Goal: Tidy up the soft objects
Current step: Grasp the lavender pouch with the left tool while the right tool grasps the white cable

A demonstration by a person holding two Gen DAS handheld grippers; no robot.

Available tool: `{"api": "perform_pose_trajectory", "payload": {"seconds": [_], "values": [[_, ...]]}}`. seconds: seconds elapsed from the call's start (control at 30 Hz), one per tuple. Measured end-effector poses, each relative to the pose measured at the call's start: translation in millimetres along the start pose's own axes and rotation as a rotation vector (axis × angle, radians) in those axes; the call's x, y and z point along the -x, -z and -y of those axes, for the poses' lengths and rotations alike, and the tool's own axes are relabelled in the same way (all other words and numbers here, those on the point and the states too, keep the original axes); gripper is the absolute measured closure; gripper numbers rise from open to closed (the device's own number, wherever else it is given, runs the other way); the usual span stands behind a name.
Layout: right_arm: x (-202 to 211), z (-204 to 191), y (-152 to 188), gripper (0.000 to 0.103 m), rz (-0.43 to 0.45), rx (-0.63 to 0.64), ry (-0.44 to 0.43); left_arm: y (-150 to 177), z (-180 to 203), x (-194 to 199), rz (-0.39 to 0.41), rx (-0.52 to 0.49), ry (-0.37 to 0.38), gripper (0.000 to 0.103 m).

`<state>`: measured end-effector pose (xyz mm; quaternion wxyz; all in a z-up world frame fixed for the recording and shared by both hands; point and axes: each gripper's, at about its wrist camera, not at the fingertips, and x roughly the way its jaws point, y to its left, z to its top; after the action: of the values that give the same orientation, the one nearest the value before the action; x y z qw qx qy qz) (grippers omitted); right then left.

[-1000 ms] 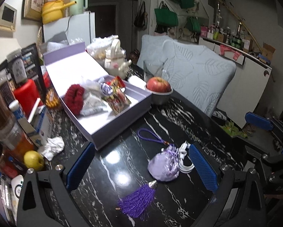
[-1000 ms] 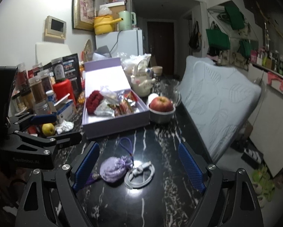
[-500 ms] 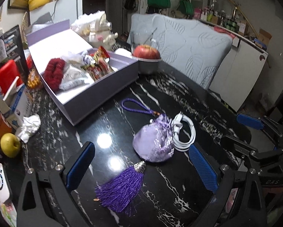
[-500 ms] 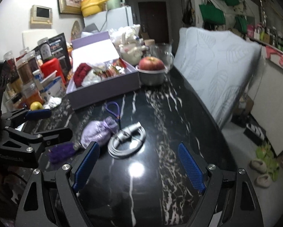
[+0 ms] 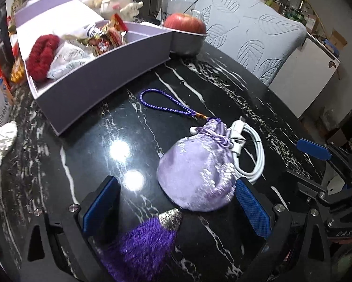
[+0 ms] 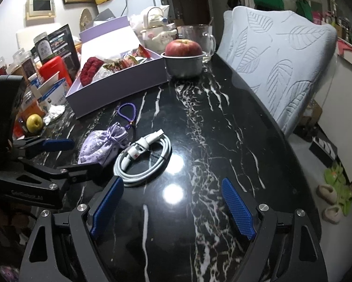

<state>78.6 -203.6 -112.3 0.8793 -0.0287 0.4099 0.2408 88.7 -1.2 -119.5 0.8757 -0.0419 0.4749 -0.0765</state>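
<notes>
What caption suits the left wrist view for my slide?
Open left gripper over a lilac pouch beside a coiled white cable.

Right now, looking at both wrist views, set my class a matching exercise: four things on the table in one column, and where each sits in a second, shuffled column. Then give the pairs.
Things
1. lilac pouch
2. red apple
3. white cable
4. red scrunchie

Places
A. in the metal bowl
B. inside the open purple box
C. coiled on the black table, beside the pouch
D. between the open fingers of the left gripper

Pairs: 1-D, 2-A, 3-C, 4-B
</notes>
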Motion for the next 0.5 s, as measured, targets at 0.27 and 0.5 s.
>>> {"api": "perform_pose_trajectory", "payload": {"seconds": [0.27,0.5], "values": [[-21.6,-2.6,-11.9,0.008,-0.037,-0.002,-0.047,-11.6,-12.4,-4.4,0.036,-0.002,0.041,0.011],[-35.5,-15.9,-16.0,0.006,-0.066,0.047,-0.021,-13.0,-11.3,-4.7,0.070,-0.054,0.042,0.039]]}}
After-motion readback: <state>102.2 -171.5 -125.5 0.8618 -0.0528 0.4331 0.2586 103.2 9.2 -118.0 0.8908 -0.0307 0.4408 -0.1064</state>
